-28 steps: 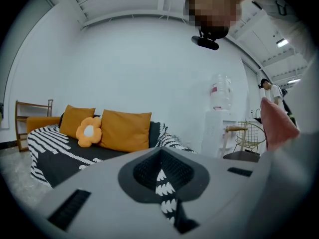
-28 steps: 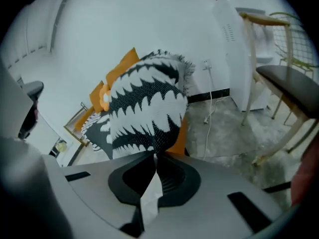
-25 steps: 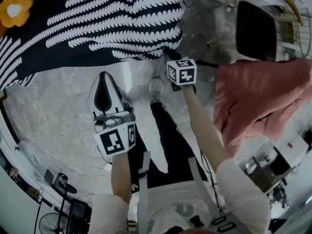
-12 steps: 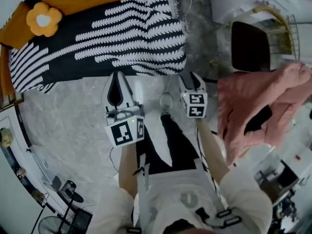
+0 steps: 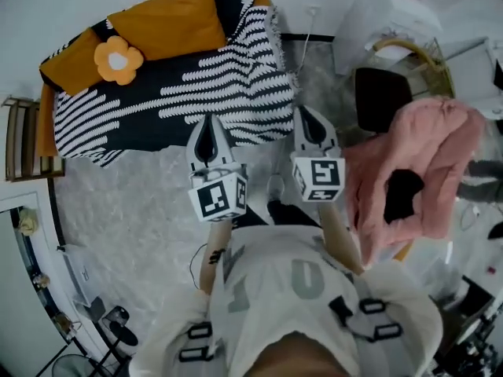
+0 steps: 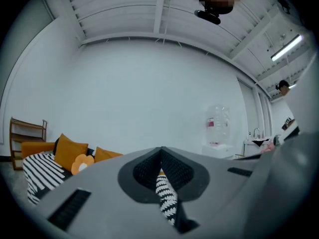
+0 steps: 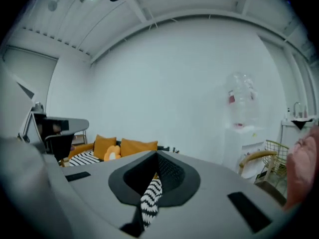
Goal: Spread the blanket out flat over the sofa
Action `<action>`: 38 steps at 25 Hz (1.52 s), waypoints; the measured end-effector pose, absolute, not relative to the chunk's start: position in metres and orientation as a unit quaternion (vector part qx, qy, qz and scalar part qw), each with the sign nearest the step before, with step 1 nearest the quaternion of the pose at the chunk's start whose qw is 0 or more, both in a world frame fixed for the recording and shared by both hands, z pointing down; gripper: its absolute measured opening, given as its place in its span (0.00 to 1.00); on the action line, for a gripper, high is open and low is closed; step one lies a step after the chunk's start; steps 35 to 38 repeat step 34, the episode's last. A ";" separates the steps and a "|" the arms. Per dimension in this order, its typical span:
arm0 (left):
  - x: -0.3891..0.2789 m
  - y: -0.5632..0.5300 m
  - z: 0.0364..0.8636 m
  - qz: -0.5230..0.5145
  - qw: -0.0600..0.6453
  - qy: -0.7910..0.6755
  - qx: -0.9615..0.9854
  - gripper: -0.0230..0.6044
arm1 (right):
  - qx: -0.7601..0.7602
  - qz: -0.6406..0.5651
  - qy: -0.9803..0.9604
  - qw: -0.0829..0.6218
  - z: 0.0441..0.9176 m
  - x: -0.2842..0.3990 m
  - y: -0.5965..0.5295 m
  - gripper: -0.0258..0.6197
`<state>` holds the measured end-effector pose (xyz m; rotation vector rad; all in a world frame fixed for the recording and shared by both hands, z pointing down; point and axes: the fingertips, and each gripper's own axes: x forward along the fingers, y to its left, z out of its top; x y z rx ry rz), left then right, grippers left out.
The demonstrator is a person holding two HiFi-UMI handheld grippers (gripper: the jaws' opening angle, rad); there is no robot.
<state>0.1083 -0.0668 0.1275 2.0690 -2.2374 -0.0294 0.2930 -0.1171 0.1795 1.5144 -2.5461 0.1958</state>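
By the orange sofa (image 5: 45, 124), left gripper (image 5: 210, 126) and right gripper (image 5: 309, 118) pinch the striped blanket (image 5: 196, 93).

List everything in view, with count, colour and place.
blanket: one, black-and-white striped, draped over the sofa
sofa: one, orange, against the wall
cushions: two, orange, at the sofa's back
flower cushion: one, orange with a white centre, on the sofa
shelf: one, wooden, beside the sofa
chair: one, black seat, right of the sofa
pink cloth: one, heaped near the chair
water dispenser: one, white, by the wall
left gripper: one, grey, shut on the blanket's near edge
right gripper: one, grey, jaws just closed on that edge
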 end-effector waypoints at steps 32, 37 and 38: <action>0.106 -0.044 0.081 -0.036 0.017 -0.749 0.662 0.05 | 0.489 0.000 -0.872 0.033 0.109 0.289 -0.091 0.05; 0.106 -0.043 0.081 -0.036 0.018 -0.749 0.661 0.05 | 0.487 -0.001 -0.873 0.034 0.109 0.288 -0.090 0.05; 0.106 -0.043 0.081 -0.036 0.018 -0.749 0.661 0.05 | 0.487 -0.001 -0.873 0.034 0.109 0.288 -0.090 0.05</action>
